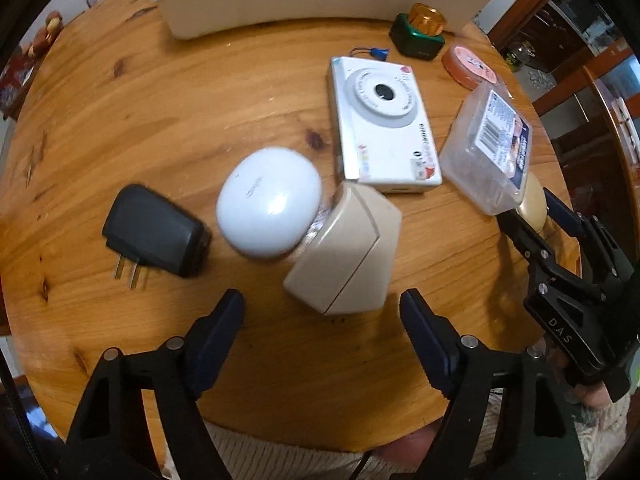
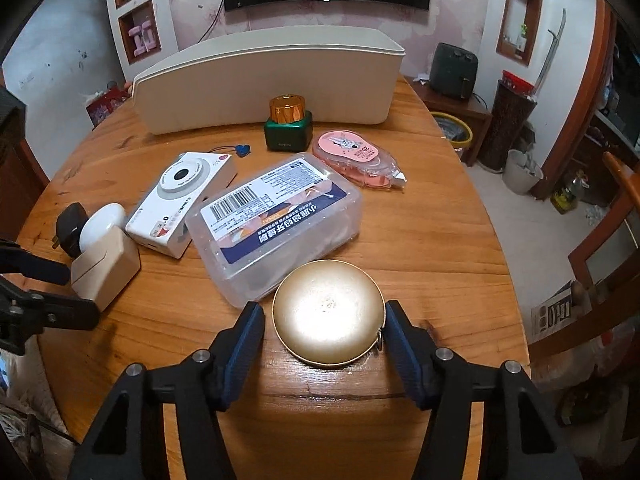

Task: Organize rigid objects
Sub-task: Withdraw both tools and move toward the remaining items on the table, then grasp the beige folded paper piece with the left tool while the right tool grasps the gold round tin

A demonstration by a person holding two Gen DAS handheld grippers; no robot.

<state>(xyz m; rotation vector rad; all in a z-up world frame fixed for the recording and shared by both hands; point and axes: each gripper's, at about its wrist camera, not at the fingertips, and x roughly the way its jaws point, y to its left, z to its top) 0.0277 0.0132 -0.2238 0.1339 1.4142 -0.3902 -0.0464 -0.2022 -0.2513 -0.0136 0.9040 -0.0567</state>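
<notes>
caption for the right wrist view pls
Right tool straddling a gold round case on the wooden table.

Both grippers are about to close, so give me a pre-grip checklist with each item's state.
1. Round gold tin sits between the right gripper fingers: ok.
2. Right pads pressing the tin: cannot tell; a gap shows at the left finger.
3. Beige angular box lies ahead of the left gripper, not yet between its fingers: not ok.
4. The box touches the white oval case, which may shift: not ok.
5. Clear plastic box crowds the tin's far side: not ok.
</notes>
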